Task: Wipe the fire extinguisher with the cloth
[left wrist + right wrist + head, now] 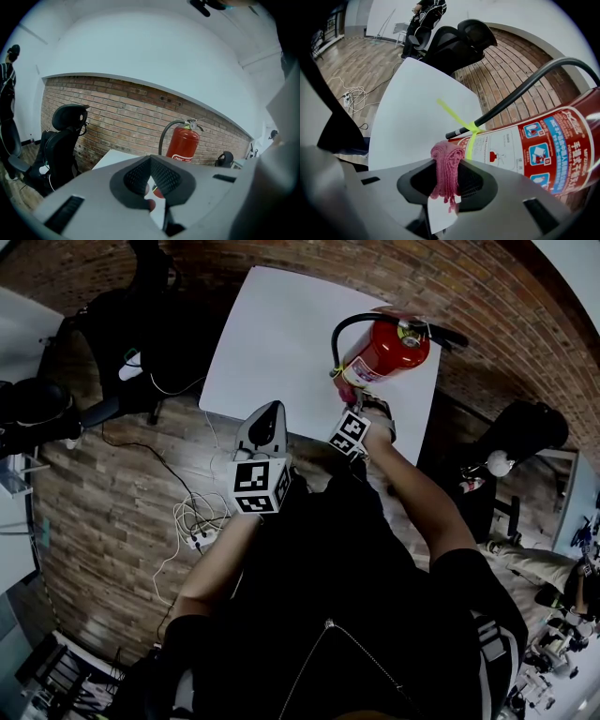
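The right gripper (447,161) was clenched on a pink cloth (446,171). The cloth was a ribbed, knitted fabric bunched into a thick fold between the dark, finely grooved pads, with a frayed end hanging below them. It sat just beside the lower part of the fire extinguisher (543,145), at the centre of the right gripper view; whether it touched the cylinder could not be told.

The extinguisher was a glossy red metal cylinder. It wore a white label with blue and red pictogram squares. A smooth black rubber hose (525,91) curved down its side, and a thin yellow-green plastic tie (459,119) was looped round the nozzle end.

In the head view the extinguisher (384,352) stood at the upper right of the frame, near the corner of a flat, matte white table (272,334). The right gripper (354,409) reached in at its base.

The left gripper (269,407), a white moulded shell, hung over the near edge of the table, apart from the extinguisher. In its own view the left gripper (150,161) was clenched. Its textured pads met at the tip with nothing between them. Beyond them rose the extinguisher (183,145), upright against a rough red brick wall (117,117). A black mesh office chair (61,140) stood at the left of that frame.
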Demonstrator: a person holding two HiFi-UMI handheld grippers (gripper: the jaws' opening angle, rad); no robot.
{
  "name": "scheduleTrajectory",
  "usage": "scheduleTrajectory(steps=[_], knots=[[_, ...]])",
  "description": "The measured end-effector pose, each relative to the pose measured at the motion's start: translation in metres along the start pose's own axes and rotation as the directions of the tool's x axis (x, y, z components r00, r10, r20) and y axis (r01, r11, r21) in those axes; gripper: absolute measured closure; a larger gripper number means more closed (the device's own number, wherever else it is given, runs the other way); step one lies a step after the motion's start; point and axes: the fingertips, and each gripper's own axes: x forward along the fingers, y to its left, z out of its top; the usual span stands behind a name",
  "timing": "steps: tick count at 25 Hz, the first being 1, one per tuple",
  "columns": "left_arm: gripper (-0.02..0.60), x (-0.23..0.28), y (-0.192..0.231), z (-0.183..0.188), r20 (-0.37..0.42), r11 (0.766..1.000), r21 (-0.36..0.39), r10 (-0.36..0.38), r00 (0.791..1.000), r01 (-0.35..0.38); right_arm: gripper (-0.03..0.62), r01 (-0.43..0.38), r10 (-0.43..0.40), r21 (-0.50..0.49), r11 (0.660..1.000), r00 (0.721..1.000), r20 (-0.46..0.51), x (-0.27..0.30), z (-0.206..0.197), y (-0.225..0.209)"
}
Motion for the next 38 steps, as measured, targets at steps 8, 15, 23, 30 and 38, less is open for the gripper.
scheduleTrajectory(steps=[8, 15, 23, 30, 38], knots=[[0.572, 0.002, 0.001, 0.004, 0.007, 1.000, -0.011, -0.007, 1.000, 0.007, 0.476, 0.010, -0.010, -0.004, 1.000, 1.000, 0.013, -0.021, 0.003, -0.016], [0.572, 0.006, -0.003, 0.005, 0.008, 1.000, -0.012, -0.019, 1.000, 0.019, 0.476, 0.012, -0.012, -0.011, 1.000, 1.000, 0.018, -0.034, 0.004, -0.027], [0.572, 0.008, -0.005, 0.008, 0.017, 0.999, -0.014, -0.029, 0.999, 0.029, 0.476, 0.023, -0.023, -0.019, 1.000, 0.999, 0.024, -0.056, 0.007, -0.044], [0.572, 0.011, -0.004, 0.010, 0.022, 0.999, -0.018, -0.034, 0.999, 0.035, 0.476, 0.031, -0.030, -0.020, 0.999, 0.999, 0.023, -0.076, 0.007, -0.060], [0.572, 0.014, -0.008, 0.012, 0.025, 0.999, -0.018, -0.049, 0.998, 0.049, 0.476, 0.049, -0.049, 0.005, 0.999, 0.998, 0.033, -0.105, 0.012, -0.079]])
